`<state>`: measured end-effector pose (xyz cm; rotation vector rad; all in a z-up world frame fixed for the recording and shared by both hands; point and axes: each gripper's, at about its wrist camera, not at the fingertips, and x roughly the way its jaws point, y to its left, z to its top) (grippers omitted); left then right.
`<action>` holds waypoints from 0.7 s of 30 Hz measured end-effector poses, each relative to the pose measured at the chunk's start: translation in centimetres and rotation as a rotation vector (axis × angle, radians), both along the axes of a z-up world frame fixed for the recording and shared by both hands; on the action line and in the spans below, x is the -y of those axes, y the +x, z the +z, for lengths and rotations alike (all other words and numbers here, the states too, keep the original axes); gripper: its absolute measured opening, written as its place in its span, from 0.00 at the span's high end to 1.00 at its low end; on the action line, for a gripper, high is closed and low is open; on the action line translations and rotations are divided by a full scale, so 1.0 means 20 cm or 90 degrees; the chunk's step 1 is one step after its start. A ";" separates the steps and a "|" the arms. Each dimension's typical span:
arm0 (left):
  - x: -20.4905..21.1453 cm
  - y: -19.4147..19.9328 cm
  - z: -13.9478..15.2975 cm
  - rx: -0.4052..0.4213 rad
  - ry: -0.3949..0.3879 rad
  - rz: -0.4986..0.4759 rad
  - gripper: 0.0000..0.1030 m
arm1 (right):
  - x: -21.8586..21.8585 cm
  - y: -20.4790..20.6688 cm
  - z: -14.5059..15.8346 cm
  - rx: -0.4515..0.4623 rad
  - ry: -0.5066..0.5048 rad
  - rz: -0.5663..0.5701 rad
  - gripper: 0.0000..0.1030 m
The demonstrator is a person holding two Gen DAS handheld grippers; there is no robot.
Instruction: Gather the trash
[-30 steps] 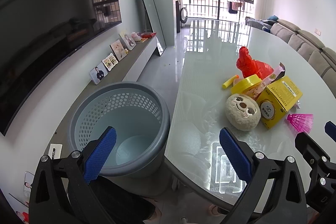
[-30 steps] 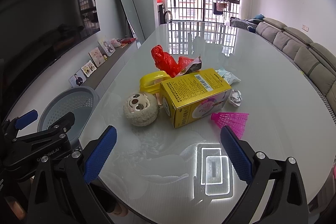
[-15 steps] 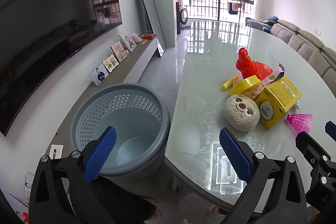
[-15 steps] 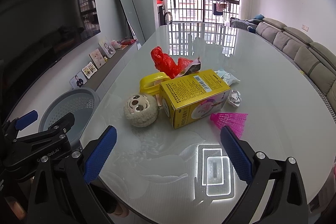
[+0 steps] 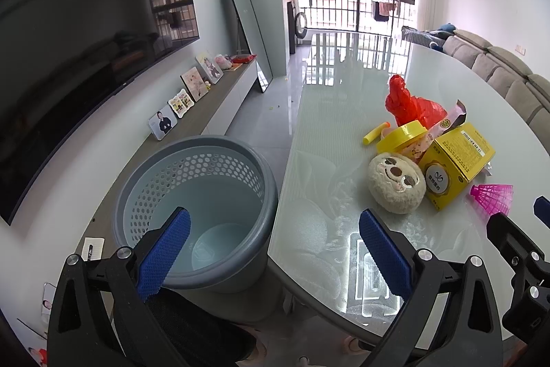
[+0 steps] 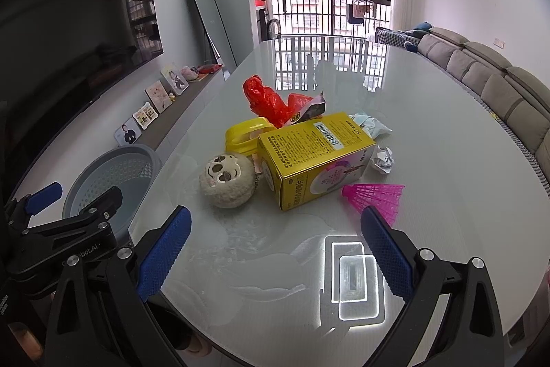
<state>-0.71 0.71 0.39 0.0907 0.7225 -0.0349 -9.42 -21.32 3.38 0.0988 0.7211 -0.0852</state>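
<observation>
A pile lies on the glossy white table (image 6: 429, 112): a yellow carton (image 6: 314, 155) (image 5: 455, 162), a red plastic bag (image 6: 266, 100) (image 5: 409, 104), a crumpled paper ball (image 6: 383, 159), a white wrapper (image 6: 369, 126), a snack packet (image 6: 307, 112), a pink shuttlecock (image 6: 376, 196) (image 5: 491, 196), a yellow tape roll (image 6: 244, 135) (image 5: 402, 138) and a round plush toy (image 6: 227, 179) (image 5: 395, 183). A grey perforated bin (image 5: 196, 208) (image 6: 111, 171) stands empty beside the table's left edge. My left gripper (image 5: 273, 251) hangs open over the bin's rim. My right gripper (image 6: 275, 250) is open, short of the pile.
A dark television (image 5: 86, 67) hangs on the left wall above a low console (image 5: 206, 116) with picture frames. A tall mirror (image 5: 244, 23) leans farther back. A grey sofa (image 6: 491, 81) runs along the right side. A person's feet show below the table edge.
Both grippers have drifted slightly; the pile and the bin have not moved, and the jaws stay equally wide.
</observation>
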 end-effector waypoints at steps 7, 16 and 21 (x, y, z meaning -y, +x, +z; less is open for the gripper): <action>0.01 0.00 -0.01 -0.001 0.006 0.000 0.06 | 0.01 0.00 -0.01 0.001 0.004 -0.002 0.08; 0.02 0.01 -0.02 -0.005 0.008 -0.002 0.06 | 0.03 0.00 -0.02 -0.002 0.009 -0.006 0.08; 0.02 0.02 -0.02 -0.006 0.009 0.000 0.06 | 0.05 0.01 -0.03 -0.003 0.014 -0.009 0.08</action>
